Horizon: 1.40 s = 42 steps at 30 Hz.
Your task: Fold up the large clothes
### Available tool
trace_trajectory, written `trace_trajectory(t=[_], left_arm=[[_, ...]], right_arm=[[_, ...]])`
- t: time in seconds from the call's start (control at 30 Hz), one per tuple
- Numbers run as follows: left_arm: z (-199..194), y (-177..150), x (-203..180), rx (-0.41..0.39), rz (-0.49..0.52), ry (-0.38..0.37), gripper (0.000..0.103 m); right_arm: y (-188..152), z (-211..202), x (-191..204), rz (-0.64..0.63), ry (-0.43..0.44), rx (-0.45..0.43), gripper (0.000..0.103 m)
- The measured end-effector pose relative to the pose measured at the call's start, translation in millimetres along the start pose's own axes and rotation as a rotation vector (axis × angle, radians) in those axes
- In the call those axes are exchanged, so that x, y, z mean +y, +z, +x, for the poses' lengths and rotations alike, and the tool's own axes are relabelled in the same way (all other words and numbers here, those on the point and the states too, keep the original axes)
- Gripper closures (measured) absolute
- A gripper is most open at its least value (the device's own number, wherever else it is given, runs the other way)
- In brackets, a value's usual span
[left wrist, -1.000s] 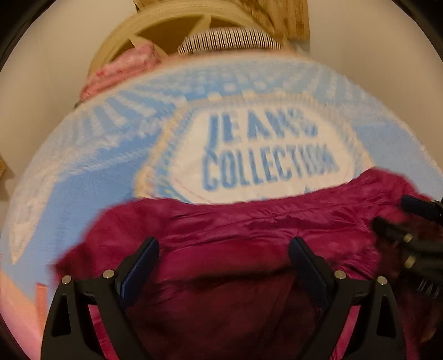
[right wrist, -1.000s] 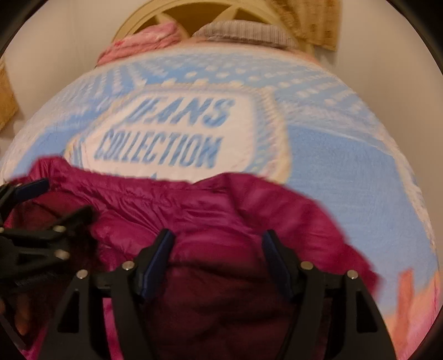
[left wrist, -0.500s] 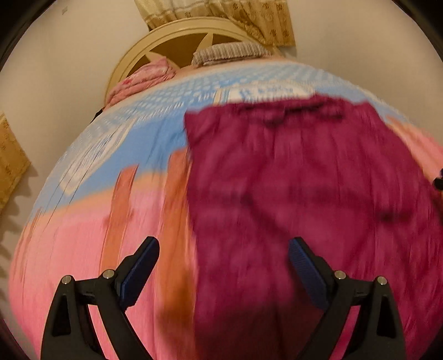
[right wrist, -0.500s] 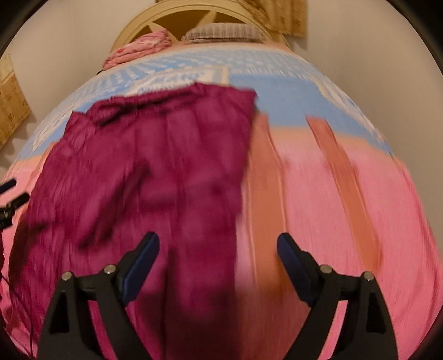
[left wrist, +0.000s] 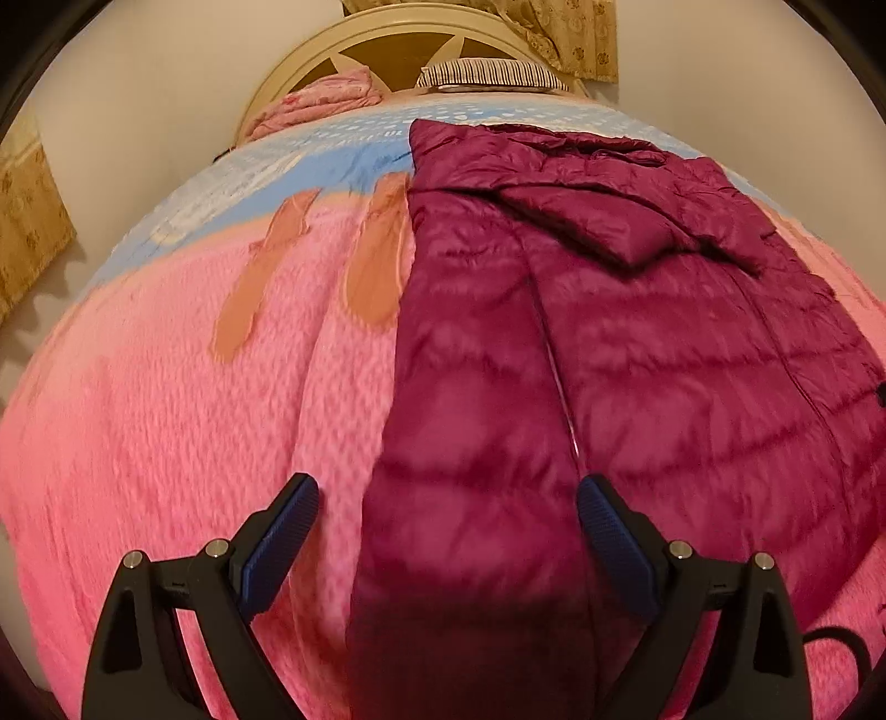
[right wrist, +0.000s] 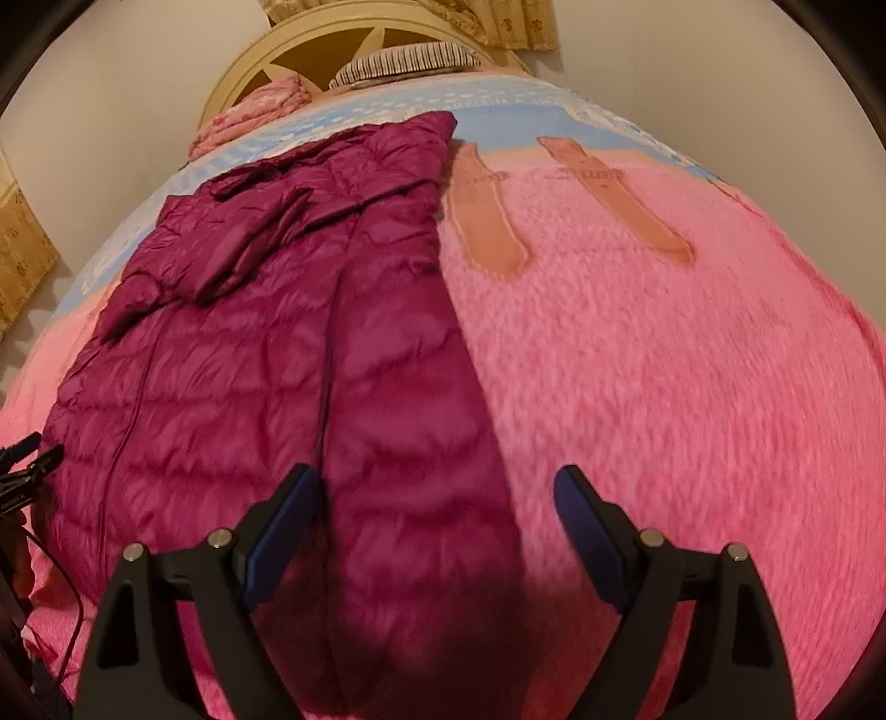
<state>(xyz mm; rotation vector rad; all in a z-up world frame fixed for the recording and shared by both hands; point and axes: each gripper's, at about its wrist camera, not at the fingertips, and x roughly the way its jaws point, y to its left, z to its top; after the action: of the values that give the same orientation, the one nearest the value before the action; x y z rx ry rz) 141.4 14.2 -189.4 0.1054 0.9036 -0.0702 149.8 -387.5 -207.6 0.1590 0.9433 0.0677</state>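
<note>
A magenta quilted puffer jacket (left wrist: 637, 343) lies flat and lengthwise on the pink blanket of the bed (left wrist: 166, 415), with a folded part near its far end. It also shows in the right wrist view (right wrist: 266, 360). My left gripper (left wrist: 447, 531) is open and empty above the jacket's near left edge. My right gripper (right wrist: 437, 526) is open and empty above the jacket's near right edge. The left gripper's tip shows at the left edge of the right wrist view (right wrist: 25, 465).
The bed's blanket turns blue (right wrist: 509, 111) toward the far end. A striped pillow (left wrist: 487, 72), a pink bundle (left wrist: 315, 102) and a cream headboard (left wrist: 387, 41) lie beyond. Walls and patterned curtains (left wrist: 27, 221) flank the bed.
Both grippers have pulled back from the far end of the bed toward the near end. The jacket, bunched close under the fingers a second ago, now lies spread out flat.
</note>
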Motion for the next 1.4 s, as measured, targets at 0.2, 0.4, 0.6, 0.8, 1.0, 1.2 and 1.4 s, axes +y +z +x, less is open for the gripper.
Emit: trace_trajectory(t=[0.2,0.4,0.6,0.8,1.0,1.2,1.4], left_arm=[[-7,-13,5,0.01,-0.043,-0.069,0.02],[-26,-16,-15,-0.011,0.046,-0.076,0.089],[-82,-4,-17,-0.146,0.112,-0.053,0.097],[-155,10,0,-0.291,0.083,-0.121,0.098],[-170,42,19,-0.354,0.026,-0.167,0.098],[-123,113,21,-0.369,-0.011,-0.14,0.099],[-73,171,19,-0.379,0.003,-0.1,0.099]], right_arm=[[-31,-14,3,-0.016,0.008,0.001,0.026],[-38,-19,9,-0.004,0.13,0.008,0.082],[-34,-62,7,0.007,0.172,-0.138,0.092],[-19,-130,7,-0.008,0.207,-0.303,0.094],[16,-164,20,-0.024,0.212,-0.438,0.094],[79,-135,39,-0.022,0.169,-0.486,0.094],[143,-92,40,0.007,0.132,-0.473,0.094]])
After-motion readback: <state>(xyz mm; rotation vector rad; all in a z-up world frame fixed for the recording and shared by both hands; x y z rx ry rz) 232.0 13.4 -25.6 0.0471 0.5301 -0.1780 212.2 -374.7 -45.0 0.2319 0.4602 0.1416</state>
